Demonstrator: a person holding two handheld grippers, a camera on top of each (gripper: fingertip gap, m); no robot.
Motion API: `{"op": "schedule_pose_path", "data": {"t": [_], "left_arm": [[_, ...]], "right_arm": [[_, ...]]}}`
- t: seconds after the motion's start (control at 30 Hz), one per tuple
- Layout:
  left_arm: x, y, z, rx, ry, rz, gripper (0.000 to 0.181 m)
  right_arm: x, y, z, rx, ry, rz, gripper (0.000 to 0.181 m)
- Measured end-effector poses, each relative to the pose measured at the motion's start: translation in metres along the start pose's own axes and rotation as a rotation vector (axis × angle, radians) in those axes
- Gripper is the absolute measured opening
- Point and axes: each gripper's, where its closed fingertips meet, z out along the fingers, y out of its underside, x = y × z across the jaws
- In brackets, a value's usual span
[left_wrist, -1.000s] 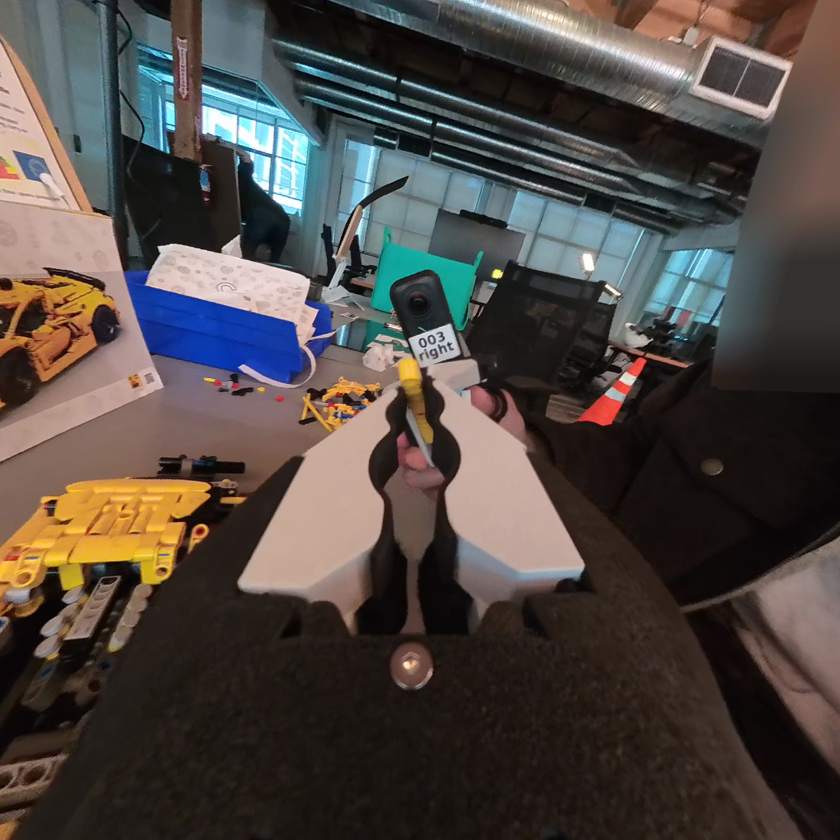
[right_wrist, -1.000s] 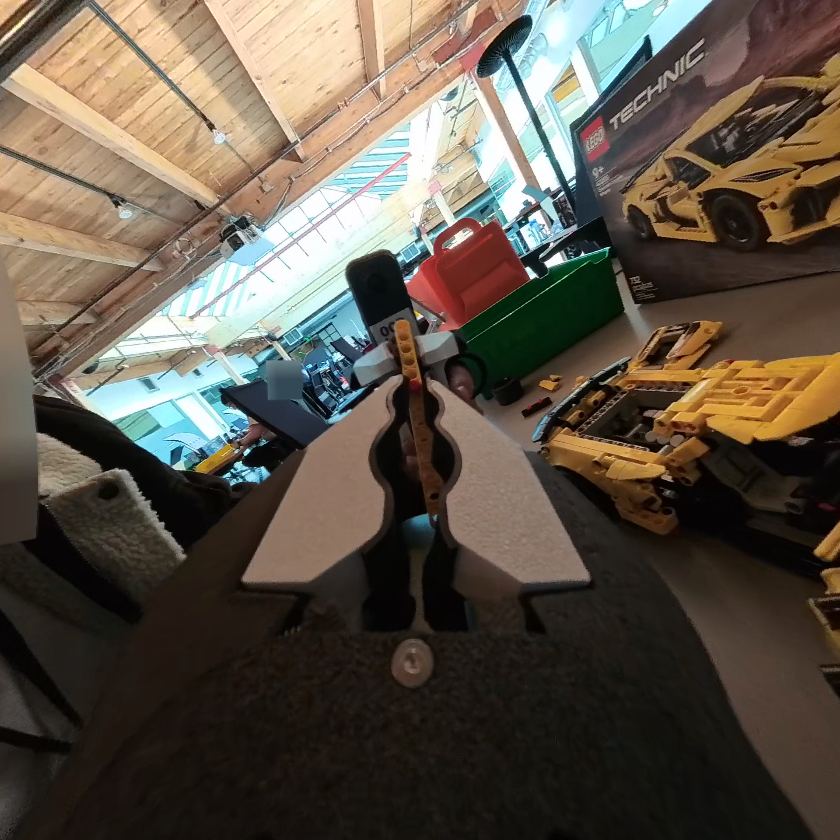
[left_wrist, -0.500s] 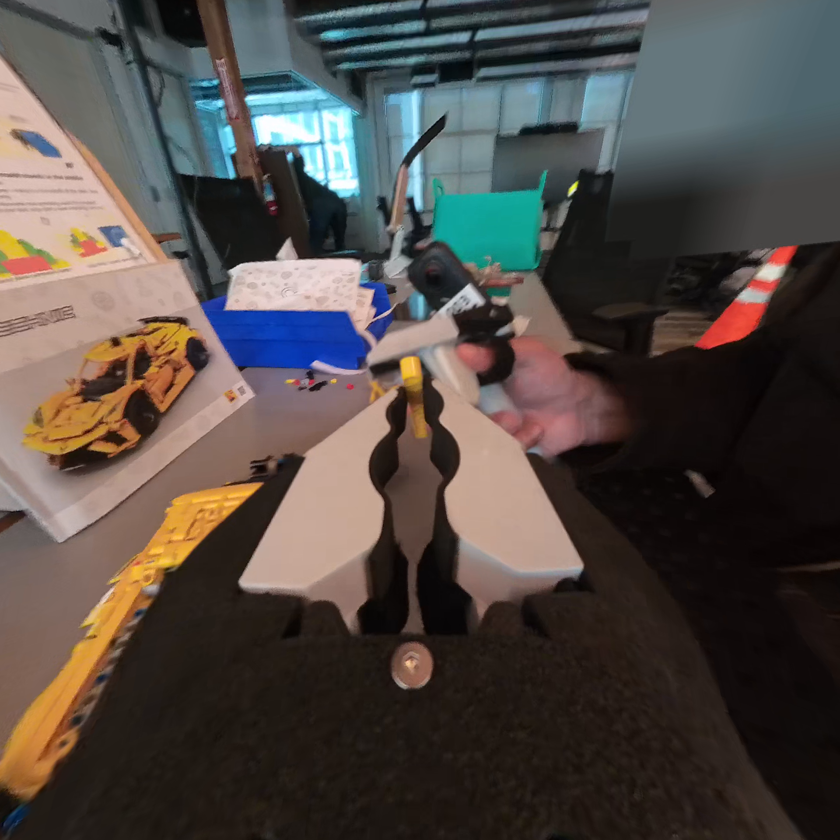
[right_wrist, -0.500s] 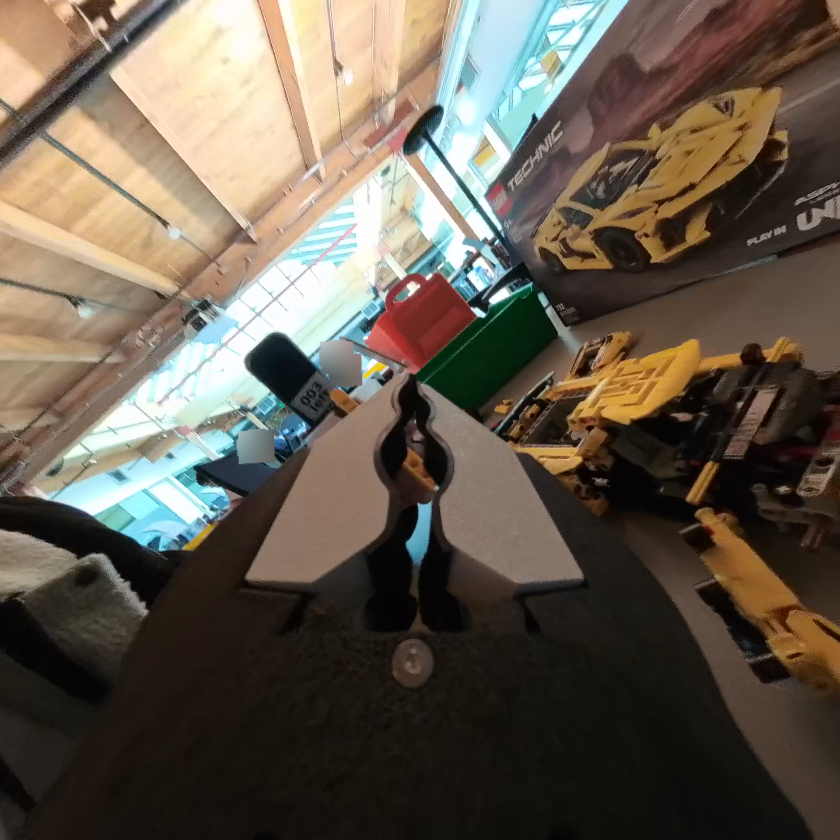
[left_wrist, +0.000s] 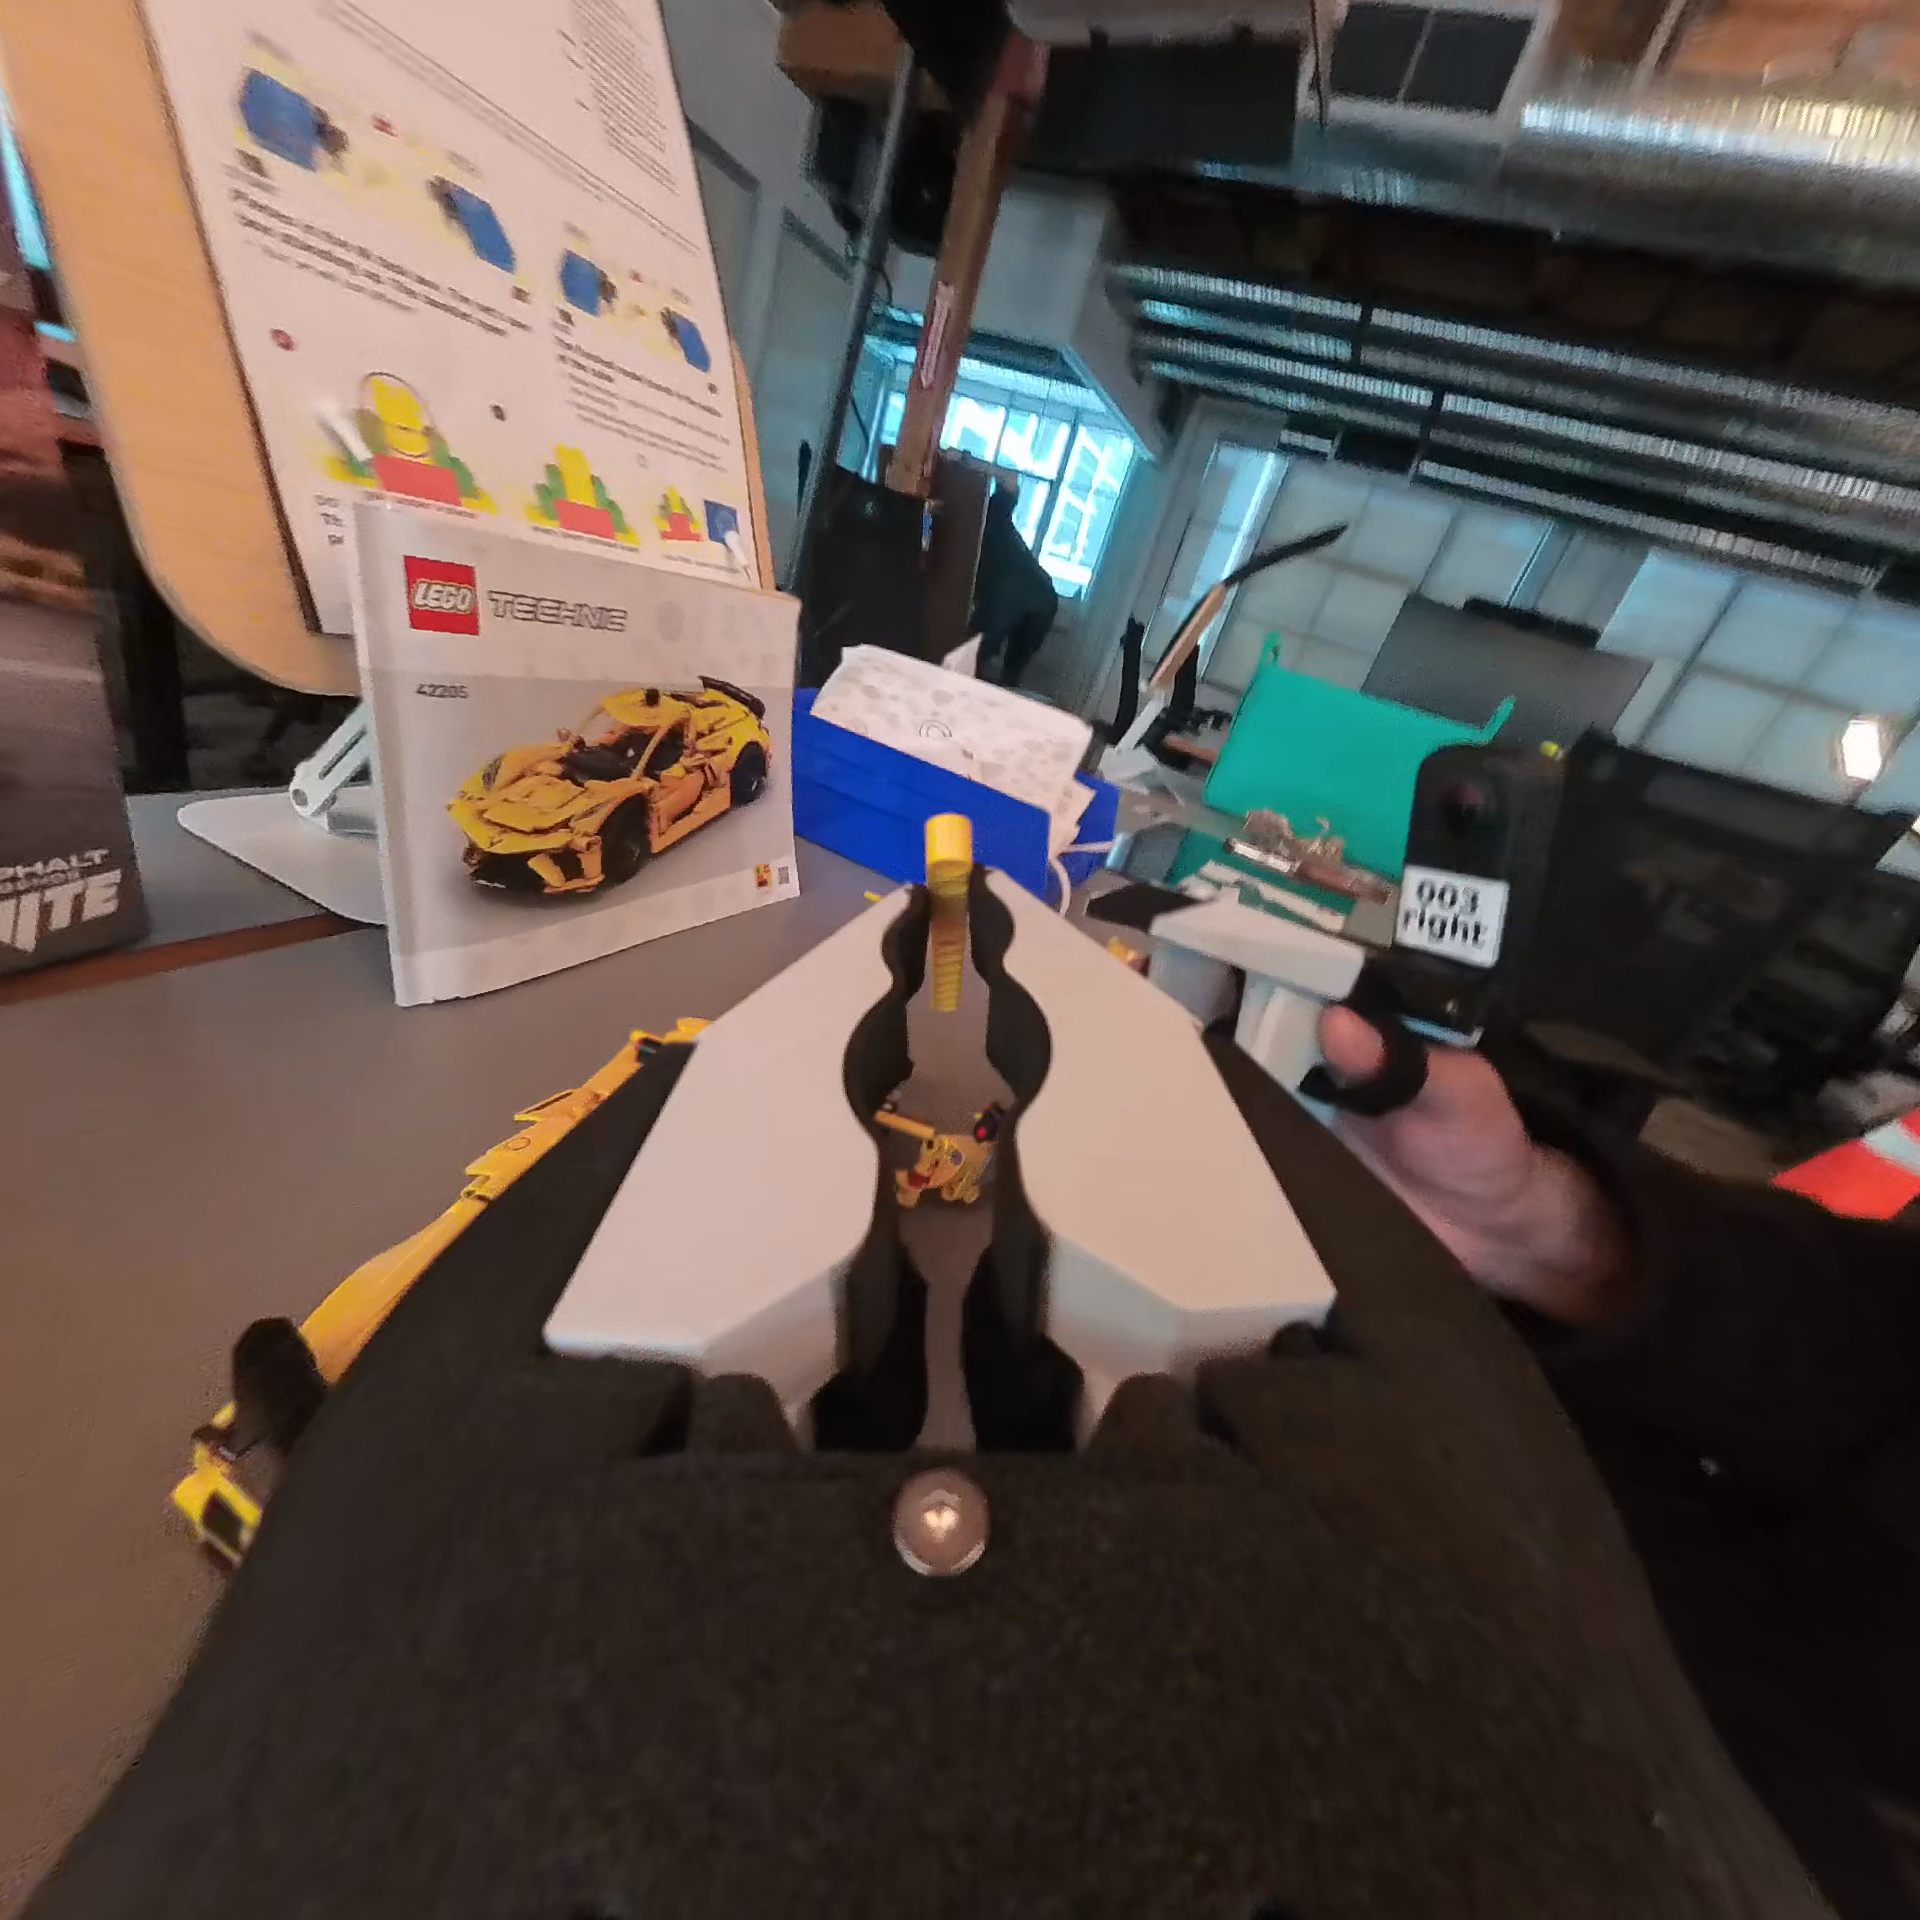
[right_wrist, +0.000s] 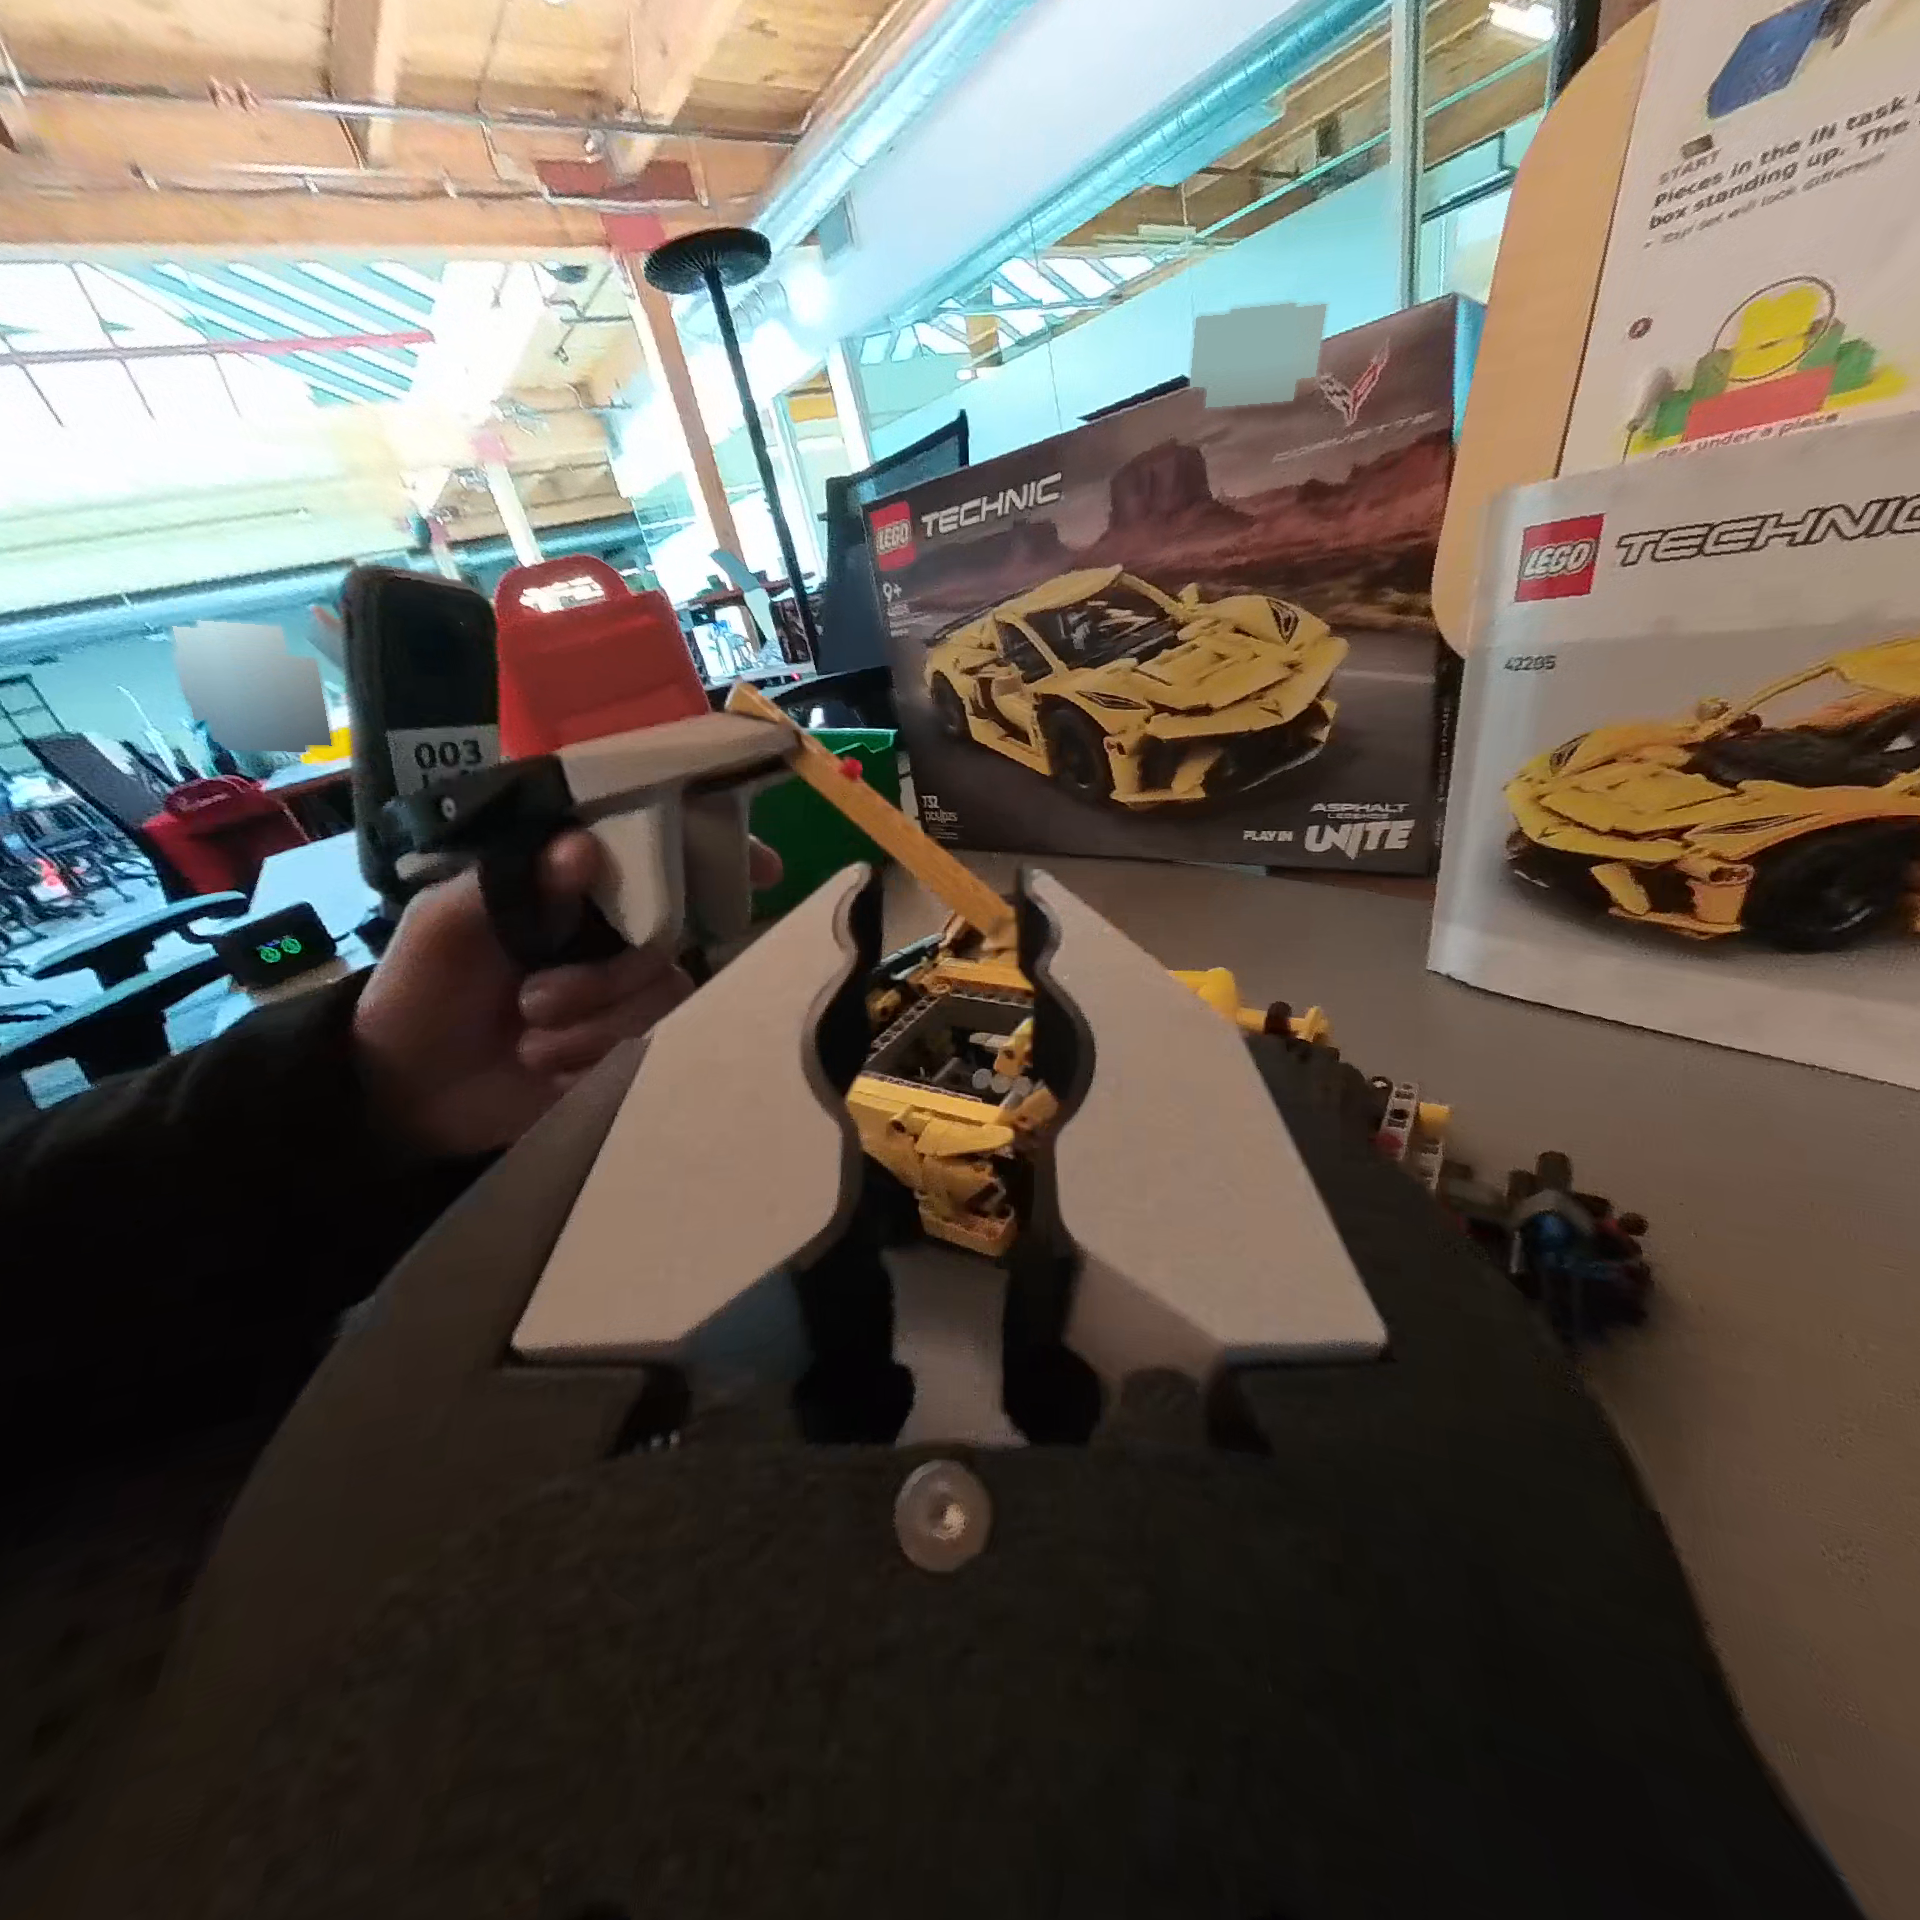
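Observation:
My left gripper (left_wrist: 948, 902) is shut on a long yellow beam (left_wrist: 948, 935), which I see end-on between its tips. In the right wrist view the left gripper (right_wrist: 758, 748), held by a hand, carries that beam (right_wrist: 894, 831) slanting down to the right. My right gripper (right_wrist: 945, 883) is open, jaws well apart, and the beam's lower end lies between its tips, close to the right finger (right_wrist: 1143, 1091). Below it stands a partly built yellow car model (right_wrist: 956, 1132), whose edge also shows in the left wrist view (left_wrist: 416, 1247). The right gripper (left_wrist: 1143, 914) shows at the right there.
An instruction booklet (right_wrist: 1683, 748) leans against a board with a printed sheet (left_wrist: 447, 260) on the grey table (left_wrist: 260, 1091). A boxed car set (right_wrist: 1153, 665) stands behind. Blue bin (left_wrist: 904, 800), green bin (right_wrist: 821, 821), red container (right_wrist: 592, 655). Loose dark pieces (right_wrist: 1558, 1236) lie at the right. The tips of one gripper are about 9 cm away from the tips of the other.
My right gripper has opened and let go of the yellow beam. Both grippers have swung down towards the table. The left gripper still holds the beam.

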Motion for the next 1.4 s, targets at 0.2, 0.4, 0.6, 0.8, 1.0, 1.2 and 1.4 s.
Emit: {"op": "schedule_pose_path", "data": {"t": [0.2, 0.4, 0.6, 0.8, 1.0, 1.2, 1.4], "left_arm": [[-0.015, 0.004, -0.002, 0.000, -0.039, -0.090, 0.007], [-0.013, 0.011, 0.000, -0.031, -0.013, -0.110, 0.007], [0.024, 0.030, 0.008, -0.147, 0.215, -0.219, 0.007], [0.024, 0.036, 0.003, -0.210, 0.250, -0.255, 0.007], [0.018, 0.024, -0.048, -0.237, 0.145, -0.016, 0.007], [-0.131, -0.021, -0.182, -0.247, -0.657, 0.209, 0.007], [-0.199, 0.020, -0.191, -0.497, -0.894, 0.278, 0.007]], "right_arm": [[0.004, 0.017, 0.007, -0.075, 0.066, -0.141, 0.036], [0.008, 0.039, 0.012, -0.202, 0.145, -0.380, 0.040], [-0.010, 0.041, 0.014, -0.214, 0.129, -0.567, 0.018], [-0.017, 0.049, 0.014, -0.271, 0.092, -0.606, 0.008], [-0.038, 0.055, 0.015, -0.279, 0.045, -0.570, 0.011], [-0.022, 0.057, 0.012, -0.322, 0.094, -0.423, 0.013], [-0.014, 0.061, 0.009, -0.348, 0.110, -0.354, 0.008]]}}
